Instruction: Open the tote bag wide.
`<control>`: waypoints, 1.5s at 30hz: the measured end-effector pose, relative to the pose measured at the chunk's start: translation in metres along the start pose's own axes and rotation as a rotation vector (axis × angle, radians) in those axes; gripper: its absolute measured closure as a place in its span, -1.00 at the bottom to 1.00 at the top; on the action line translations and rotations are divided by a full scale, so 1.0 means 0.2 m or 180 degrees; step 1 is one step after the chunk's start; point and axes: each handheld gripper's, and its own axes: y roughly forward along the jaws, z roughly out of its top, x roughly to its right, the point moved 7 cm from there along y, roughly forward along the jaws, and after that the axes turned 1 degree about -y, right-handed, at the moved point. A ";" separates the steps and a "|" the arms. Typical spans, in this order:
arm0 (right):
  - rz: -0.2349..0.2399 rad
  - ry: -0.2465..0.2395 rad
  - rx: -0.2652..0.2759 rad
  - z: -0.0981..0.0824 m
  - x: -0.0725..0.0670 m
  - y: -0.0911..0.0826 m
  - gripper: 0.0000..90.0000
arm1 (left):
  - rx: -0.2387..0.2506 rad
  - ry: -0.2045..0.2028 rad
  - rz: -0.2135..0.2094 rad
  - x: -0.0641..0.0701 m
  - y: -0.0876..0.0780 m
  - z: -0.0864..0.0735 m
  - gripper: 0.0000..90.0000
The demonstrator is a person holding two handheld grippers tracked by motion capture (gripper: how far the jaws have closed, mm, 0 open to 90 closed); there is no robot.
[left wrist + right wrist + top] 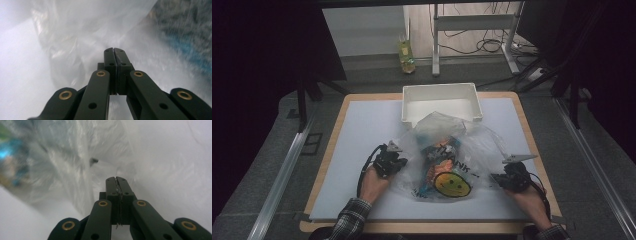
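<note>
Fingers (110, 185) pinching clear bag (447, 155), contents blurred — film hides them

dim room, dark to both sides of the high view; light falls from above onto the pale rectangular table mat (362, 130) and the white plastic bin (441, 102). soft sheen on the crinkled clear plastic bag (447, 155). soft, grainy overall. in the gripper views the bag (82, 32) is washed out, milky and smeared with blur; black jaws sharp, the coloured contents out of focus at the frame edges.
</note>
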 end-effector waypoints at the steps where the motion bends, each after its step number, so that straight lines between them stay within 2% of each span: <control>1: -0.0010 -0.0003 -0.0004 -0.02 0.00 -0.01 0.97 | -0.0023 0.0001 0.0028 -0.01 -0.03 -0.03 0.98; 5: 0.0016 -0.0018 -0.0030 -0.07 -0.02 -0.05 0.97 | -0.0053 0.0004 0.0072 -0.02 -0.07 -0.08 0.98; 7: 0.0042 -0.0056 -0.0079 -0.12 -0.06 -0.09 0.98 | -0.0078 -0.0004 0.0092 -0.03 -0.11 -0.13 0.98; 11: 0.0026 -0.0069 -0.0127 -0.14 -0.07 -0.12 0.98 | -0.0071 0.0008 0.0119 -0.04 -0.14 -0.14 0.98; 15: 0.0054 -0.0133 0.0028 -0.04 -0.09 -0.14 0.98 | 0.0023 0.0004 0.0068 -0.01 -0.16 -0.10 0.98; 16: 0.0073 -0.0156 0.0055 -0.01 -0.10 -0.15 0.98 | 0.0097 0.0018 0.0014 0.01 -0.18 -0.07 0.98; 19: 0.0091 -0.0253 0.0141 0.10 -0.12 -0.16 0.98 | 0.0187 0.0057 -0.0067 0.06 -0.21 -0.03 0.98; 23: 0.0079 -0.0307 0.0250 0.26 -0.13 -0.16 0.98 | 0.0305 0.0112 -0.0218 0.12 -0.27 0.03 0.98; 26: 0.0071 -0.0321 0.0336 0.38 -0.12 -0.13 0.98 | 0.0369 0.0125 -0.0292 0.15 -0.30 0.06 0.98; 29: 0.0019 -0.0338 0.0381 0.50 -0.11 -0.09 0.97 | 0.0457 0.0198 -0.0394 0.21 -0.34 0.12 0.97; 31: -0.0038 -0.0360 0.0371 0.57 -0.09 -0.06 0.98 | 0.0466 0.0226 -0.0415 0.23 -0.35 0.13 0.97; 32: -0.0087 -0.0364 0.0355 0.60 -0.08 -0.03 0.98 | 0.0484 0.0265 -0.0465 0.26 -0.36 0.16 0.96; 33: -0.0087 -0.0364 0.0355 0.60 -0.08 -0.03 0.98 | 0.0484 0.0265 -0.0465 0.26 -0.36 0.16 0.96; 35: -0.0212 -0.0299 0.0271 0.65 -0.02 0.04 0.98 | 0.0505 0.0316 -0.0535 0.30 -0.37 0.19 0.96; 38: -0.0208 -0.0208 0.0197 0.66 0.02 0.12 0.98 | 0.0520 0.0362 -0.0601 0.33 -0.37 0.22 0.96; 40: -0.0095 -0.0152 0.0185 0.66 0.01 0.15 0.98 | 0.0519 0.0398 -0.0618 0.35 -0.37 0.23 0.96; 42: 0.0064 -0.0126 0.0244 0.65 -0.02 0.15 0.98 | 0.0522 0.0424 -0.0618 0.36 -0.38 0.24 0.96; 43: 0.0064 -0.0126 0.0244 0.65 -0.02 0.15 0.98 | 0.0526 0.0444 -0.0625 0.37 -0.38 0.25 0.96; 45: 0.0211 -0.0151 0.0286 0.65 -0.08 0.12 0.98 | 0.0536 0.0478 -0.0630 0.38 -0.39 0.26 0.95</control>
